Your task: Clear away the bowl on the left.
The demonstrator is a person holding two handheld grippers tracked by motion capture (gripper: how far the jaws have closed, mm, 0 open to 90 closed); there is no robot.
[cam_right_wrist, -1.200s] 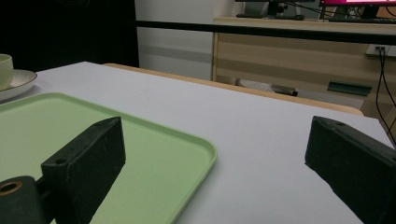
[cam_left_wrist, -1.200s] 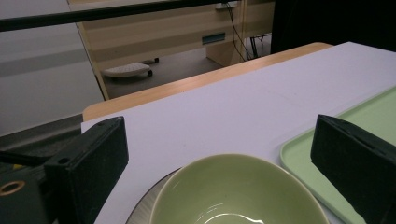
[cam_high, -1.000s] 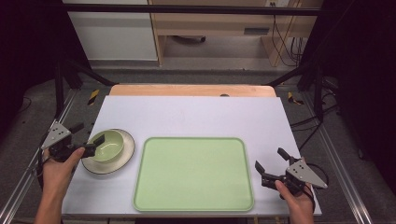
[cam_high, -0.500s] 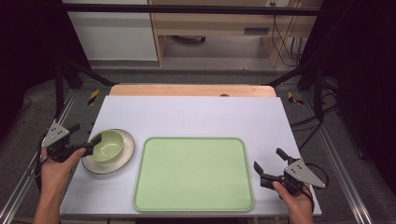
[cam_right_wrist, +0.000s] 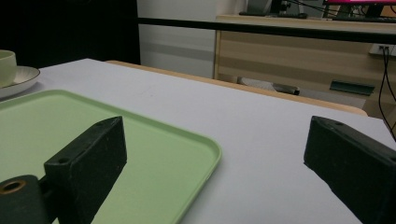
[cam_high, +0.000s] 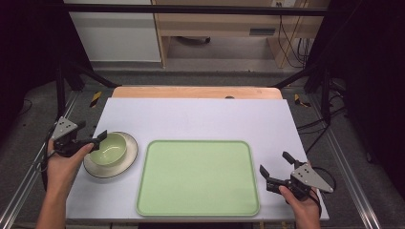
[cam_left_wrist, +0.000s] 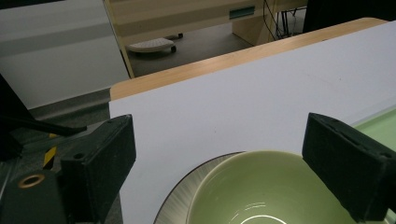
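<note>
Bowl (cam_high: pixel 109 149) | on plate (cam_high: pixel 125 164) | between left gripper's (cam_high: pixel 93 138) spread jaws

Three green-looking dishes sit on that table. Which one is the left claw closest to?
The small green bowl sitting on the dark-rimmed plate. The left gripper has its open jaws right at the bowl's rim, while the big flat green tray lies farther right, beside the plate.

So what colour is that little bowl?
Pale green; the bowl shows best in the high view, sitting on a plate.
</note>
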